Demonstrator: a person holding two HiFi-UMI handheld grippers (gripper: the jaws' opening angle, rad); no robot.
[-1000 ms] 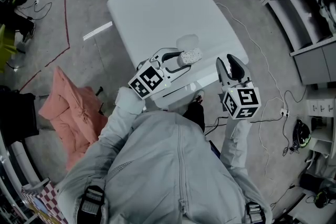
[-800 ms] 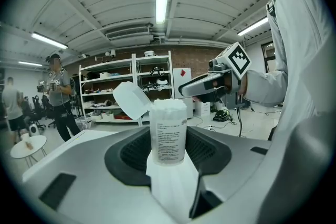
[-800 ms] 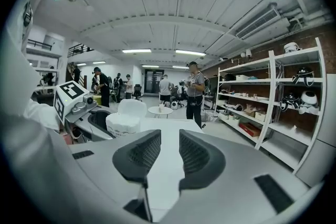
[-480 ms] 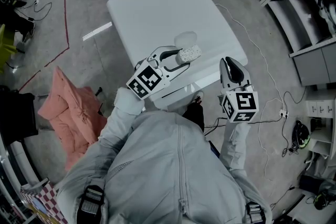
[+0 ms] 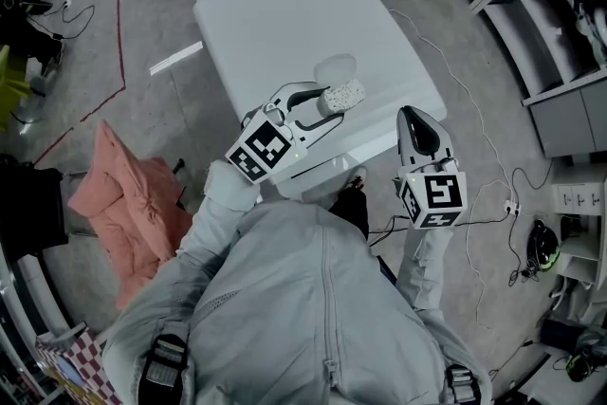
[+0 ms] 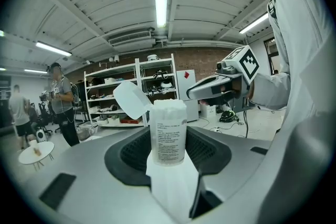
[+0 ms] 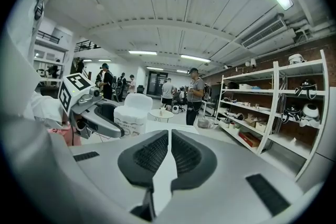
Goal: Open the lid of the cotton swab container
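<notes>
The left gripper (image 6: 168, 157) clamps the cotton swab container (image 6: 168, 131) upright at the centre of its view. The lid (image 6: 131, 99) stands flipped back at the container's upper left, and white swab tips show at the mouth, so the opening looks done. The right gripper (image 7: 169, 155) has just been closing its jaws, which now meet on nothing. Only the head view places the container over the near part of the white table (image 5: 303, 14), with the right gripper apart at lower right. Only the gripper views show the raised lid plainly.
</notes>
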